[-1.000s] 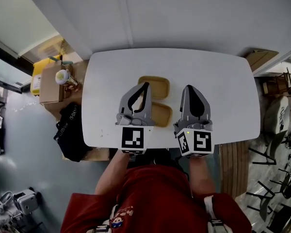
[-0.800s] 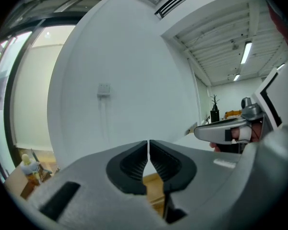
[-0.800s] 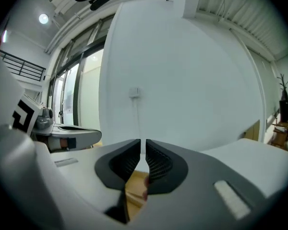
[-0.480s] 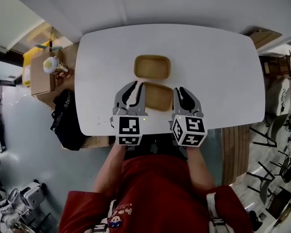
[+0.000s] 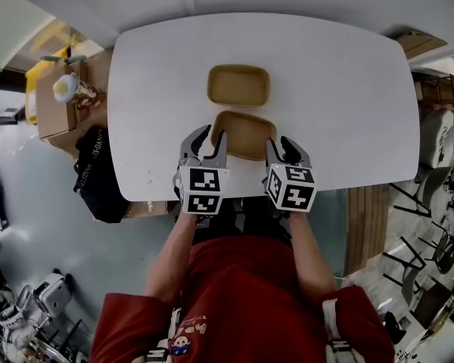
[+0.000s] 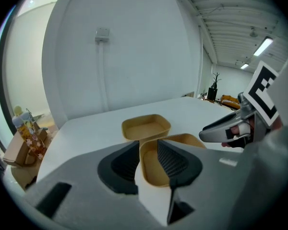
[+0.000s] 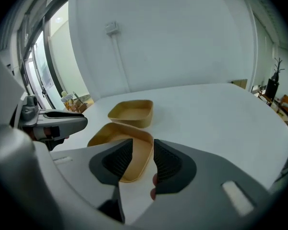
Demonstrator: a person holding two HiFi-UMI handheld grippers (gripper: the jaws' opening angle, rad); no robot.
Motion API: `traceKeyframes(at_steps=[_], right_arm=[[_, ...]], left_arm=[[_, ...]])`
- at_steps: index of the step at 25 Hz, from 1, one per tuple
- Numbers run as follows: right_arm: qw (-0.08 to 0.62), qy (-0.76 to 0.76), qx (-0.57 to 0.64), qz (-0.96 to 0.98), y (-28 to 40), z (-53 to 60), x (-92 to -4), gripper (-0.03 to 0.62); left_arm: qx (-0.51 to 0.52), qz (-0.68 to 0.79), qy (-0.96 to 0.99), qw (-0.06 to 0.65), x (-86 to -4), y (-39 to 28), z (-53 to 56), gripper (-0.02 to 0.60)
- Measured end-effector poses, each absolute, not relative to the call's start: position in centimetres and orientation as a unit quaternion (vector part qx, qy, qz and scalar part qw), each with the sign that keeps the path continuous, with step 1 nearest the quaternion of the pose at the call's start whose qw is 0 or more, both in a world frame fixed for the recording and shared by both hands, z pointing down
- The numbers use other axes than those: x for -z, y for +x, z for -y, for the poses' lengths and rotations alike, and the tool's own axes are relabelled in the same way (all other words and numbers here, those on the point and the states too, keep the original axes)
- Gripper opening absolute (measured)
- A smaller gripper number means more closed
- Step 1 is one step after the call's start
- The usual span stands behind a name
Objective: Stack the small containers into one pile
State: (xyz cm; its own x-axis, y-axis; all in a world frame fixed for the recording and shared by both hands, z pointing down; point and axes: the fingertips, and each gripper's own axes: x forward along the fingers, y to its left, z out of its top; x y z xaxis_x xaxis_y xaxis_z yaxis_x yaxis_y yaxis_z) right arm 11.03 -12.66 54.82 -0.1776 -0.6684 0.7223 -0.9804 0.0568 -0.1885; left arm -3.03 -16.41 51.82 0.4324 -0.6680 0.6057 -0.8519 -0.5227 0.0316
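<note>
Pulled back: left gripper; right gripper | jaws opening astride near container rims

Far container just behind near container, both on table

Two empty tan rounded-rectangle trays, upright and unstacked on the table: far container mid-table, near container just beside it toward the front edge.

Beside the left edge of the white worktop, cardboard boxes and a black bag lay on the grey floor.
</note>
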Motion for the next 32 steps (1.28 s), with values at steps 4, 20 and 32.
traceKeyframes(at_steps=[4,20,32], right_arm=[[0.240,0.598,-0.362,0.673,11.1,12.2,-56.8,0.143],[0.254,0.604,-0.387,0.649,10.9,11.9,-59.0,0.110],[0.242,0.602,-0.407,0.643,10.9,12.1,-59.6,0.055]], left_arm=[[-0.289,0.456,0.820,0.190,-54.0,-3.6,16.3,0.133],[-0.324,0.441,0.802,0.239,-58.8,-3.6,16.8,0.138],[-0.334,0.463,0.785,0.243,-59.6,-4.1,17.1,0.040]])
